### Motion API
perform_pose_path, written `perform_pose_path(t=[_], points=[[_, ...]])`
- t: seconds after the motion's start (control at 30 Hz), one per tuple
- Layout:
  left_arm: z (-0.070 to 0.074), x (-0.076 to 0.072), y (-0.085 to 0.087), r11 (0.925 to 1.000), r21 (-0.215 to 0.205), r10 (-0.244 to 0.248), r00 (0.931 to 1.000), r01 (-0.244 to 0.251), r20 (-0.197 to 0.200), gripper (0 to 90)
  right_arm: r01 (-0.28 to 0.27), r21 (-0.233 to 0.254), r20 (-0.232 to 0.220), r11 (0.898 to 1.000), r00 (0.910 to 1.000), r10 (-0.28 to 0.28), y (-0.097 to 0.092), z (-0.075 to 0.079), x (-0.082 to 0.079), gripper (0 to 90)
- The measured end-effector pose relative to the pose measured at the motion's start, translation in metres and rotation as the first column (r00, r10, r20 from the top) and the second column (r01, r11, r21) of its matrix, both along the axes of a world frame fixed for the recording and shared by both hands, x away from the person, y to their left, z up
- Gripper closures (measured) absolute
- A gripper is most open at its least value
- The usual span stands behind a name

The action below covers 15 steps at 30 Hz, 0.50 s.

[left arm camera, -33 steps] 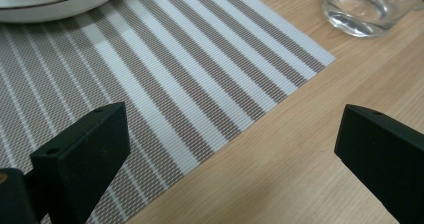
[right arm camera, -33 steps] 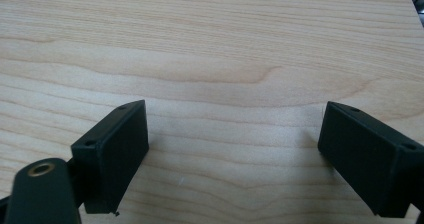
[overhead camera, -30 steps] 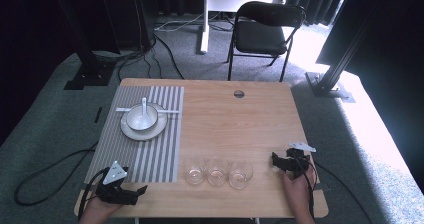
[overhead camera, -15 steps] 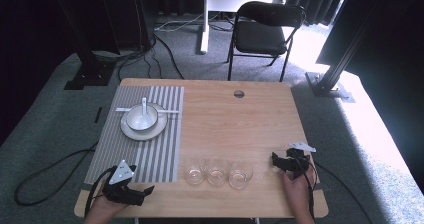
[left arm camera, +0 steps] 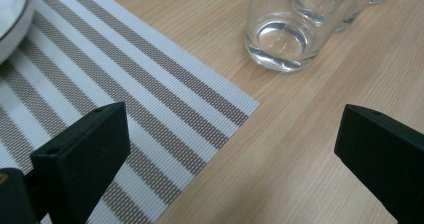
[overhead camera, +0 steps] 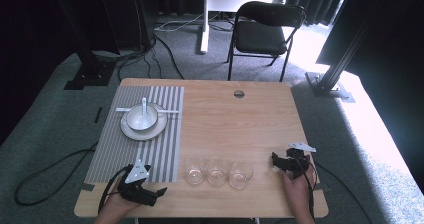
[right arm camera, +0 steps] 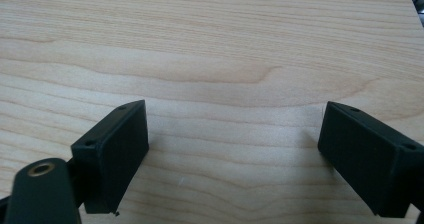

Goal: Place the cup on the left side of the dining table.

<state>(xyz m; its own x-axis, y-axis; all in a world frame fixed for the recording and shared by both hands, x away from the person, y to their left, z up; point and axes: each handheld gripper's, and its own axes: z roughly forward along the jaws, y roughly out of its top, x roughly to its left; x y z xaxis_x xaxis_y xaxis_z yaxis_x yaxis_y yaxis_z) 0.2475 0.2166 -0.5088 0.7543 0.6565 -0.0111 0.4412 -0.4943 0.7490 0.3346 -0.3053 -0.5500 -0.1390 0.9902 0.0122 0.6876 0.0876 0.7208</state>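
Note:
Three empty clear glasses stand in a row near the table's front edge: left (overhead camera: 194, 173), middle (overhead camera: 217, 171), right (overhead camera: 240, 174). My left gripper (overhead camera: 157, 194) sits at the front left, its jaws open and pointing right toward the row. In the left gripper view the left gripper (left arm camera: 230, 154) stands open and empty over the striped placemat's corner (left arm camera: 150, 84), with the nearest glass (left arm camera: 280, 34) ahead. My right gripper (overhead camera: 276, 163) rests right of the glasses, pointing left. In the right gripper view the right gripper (right arm camera: 230, 159) is wide open over bare wood.
A striped placemat (overhead camera: 115, 149) covers the table's left side. It carries a plate (overhead camera: 131, 131) with a white bowl (overhead camera: 141, 118) and a spoon. A round cable hole (overhead camera: 239, 93) is at the table's back. A black chair (overhead camera: 267, 31) stands behind the table.
My left gripper has slid to the right along the front edge, closer to the glasses. The right gripper has stayed where it was.

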Motion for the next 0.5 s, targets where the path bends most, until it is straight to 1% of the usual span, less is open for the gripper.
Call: perform_pose_path(t=[0.13, 0.27, 0.3, 0.43, 0.5], points=[[0.003, 0.003, -0.005, 0.9996, -0.023, -0.018, 0.9998, 0.018, 0.001, 1.8, 0.000, 0.000, 0.000, 1.000, 1.0000, 0.000, 0.000, 0.000, 0.000, 12.2], [0.007, 0.004, -0.013, 0.9992, -0.018, -0.036, 0.9993, 0.036, 0.011, 1.8, 0.000, 0.000, 0.000, 1.000, 1.0000, 0.000, 0.000, 0.000, 0.000, 12.2], [0.008, 0.004, -0.015, 0.9988, -0.022, -0.044, 0.9990, 0.044, 0.011, 1.8, 0.000, 0.000, 0.000, 1.000, 1.0000, 0.000, 0.000, 0.000, 0.000, 12.2], [0.010, 0.005, -0.022, 0.9988, -0.013, -0.047, 0.9981, 0.047, 0.040, 1.9, 0.000, 0.000, 0.000, 1.000, 1.0000, 0.000, 0.000, 0.000, 0.000, 12.2], [0.011, 0.006, -0.024, 0.9983, -0.023, -0.054, 0.9979, 0.054, 0.036, 2.3, 0.000, 0.000, 0.000, 1.000, 1.0000, 0.000, 0.000, 0.000, 0.000, 12.2]])
